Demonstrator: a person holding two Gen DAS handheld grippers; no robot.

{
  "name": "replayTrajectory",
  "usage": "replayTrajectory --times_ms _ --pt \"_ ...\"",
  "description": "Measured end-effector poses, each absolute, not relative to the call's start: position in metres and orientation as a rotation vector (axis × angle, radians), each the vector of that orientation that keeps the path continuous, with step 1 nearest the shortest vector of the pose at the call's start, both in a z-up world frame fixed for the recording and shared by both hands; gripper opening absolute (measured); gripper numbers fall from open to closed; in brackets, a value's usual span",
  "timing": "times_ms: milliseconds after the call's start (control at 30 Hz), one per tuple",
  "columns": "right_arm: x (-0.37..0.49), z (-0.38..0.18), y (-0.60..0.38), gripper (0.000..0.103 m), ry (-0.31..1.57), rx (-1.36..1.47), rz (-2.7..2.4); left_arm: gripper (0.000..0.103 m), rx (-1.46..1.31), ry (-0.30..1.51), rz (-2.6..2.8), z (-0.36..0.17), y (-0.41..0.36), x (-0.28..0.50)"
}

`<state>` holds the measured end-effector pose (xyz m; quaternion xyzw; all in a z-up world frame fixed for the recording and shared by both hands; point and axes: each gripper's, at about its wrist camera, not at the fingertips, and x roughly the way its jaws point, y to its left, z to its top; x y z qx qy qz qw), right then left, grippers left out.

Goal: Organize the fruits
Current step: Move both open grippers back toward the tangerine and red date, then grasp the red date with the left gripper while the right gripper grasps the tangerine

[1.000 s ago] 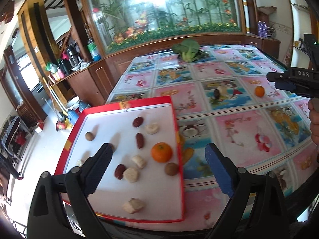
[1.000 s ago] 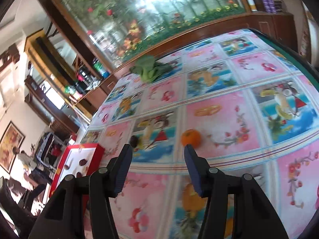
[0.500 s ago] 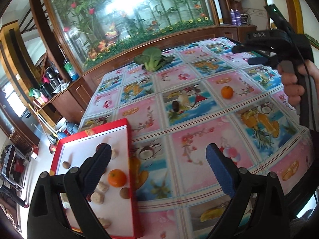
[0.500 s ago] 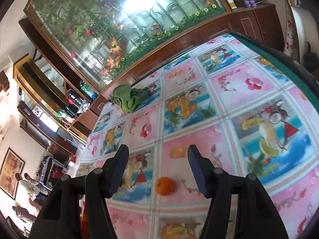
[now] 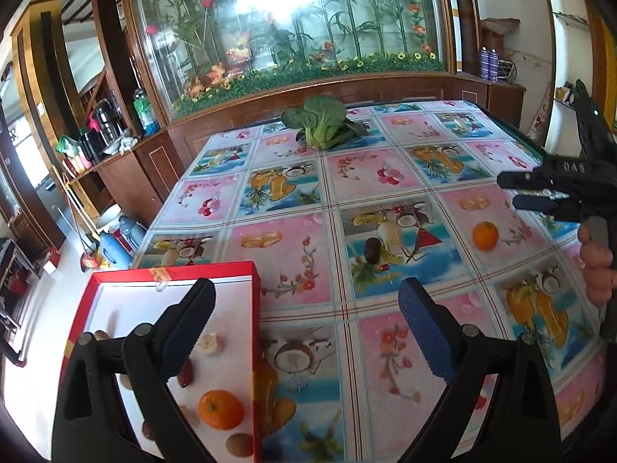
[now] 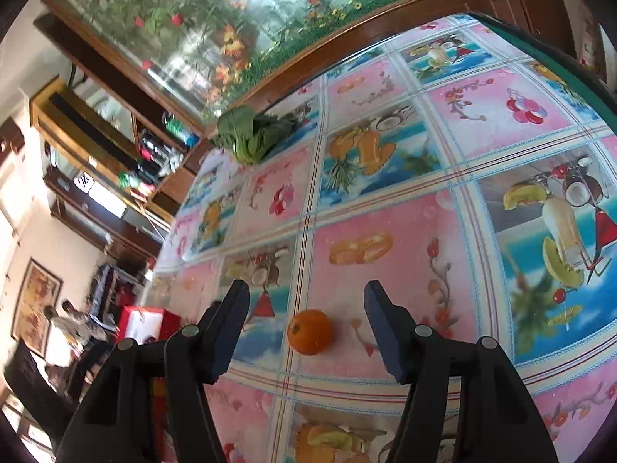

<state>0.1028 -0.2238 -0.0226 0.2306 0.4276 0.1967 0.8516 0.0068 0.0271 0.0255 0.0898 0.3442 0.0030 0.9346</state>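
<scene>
1. the right claw (image 6: 304,322) hangs over the table (image 6: 405,270) with its jaws apart; they have just been opening, and nothing is clamped between them.
2. a loose orange (image 6: 309,332) sits on the table's flowered cloth, in line with the gap between the right claw's two fingers but touched by neither.
3. the left claw (image 5: 304,328) has its jaws spread wide and empty, over the near part of the table by the right edge of the red tray (image 5: 256,347).
4. the tray's white floor holds a second orange (image 5: 220,409), a banana slice (image 5: 209,344), a dark red date (image 5: 186,374) and a brown round fruit (image 5: 239,444).
5. another dark date (image 5: 371,250) lies alone on the cloth, well apart from the tray and left of the loose orange.
6. a leafy green vegetable (image 5: 322,123) rests at the far edge of the table.
7. in the left wrist view a hand (image 5: 595,266) grips the right claw's handle at the right border.
</scene>
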Motion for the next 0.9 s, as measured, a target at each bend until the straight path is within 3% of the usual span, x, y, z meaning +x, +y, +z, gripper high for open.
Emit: replayTrajectory --times_ms 367,600,733,900 --pt "0.091 -0.028 -0.179 0.059 0.9 0.172 0.336 0.096 0.239 0.734 -0.038 0.006 0.005 0.052" --pt "0.097 -0.041 -0.169 0.049 0.925 0.067 0.274 0.096 0.308 0.796 -0.039 -0.018 -0.014 0.093" --pt "0.095 -0.041 -0.164 0.043 0.916 0.026 0.259 0.073 0.3 0.854 -0.066 -0.032 -0.018 0.106" --pt "0.096 -0.041 -0.162 0.041 0.912 0.008 0.255 0.07 0.22 0.901 -0.076 -0.041 -0.012 0.116"
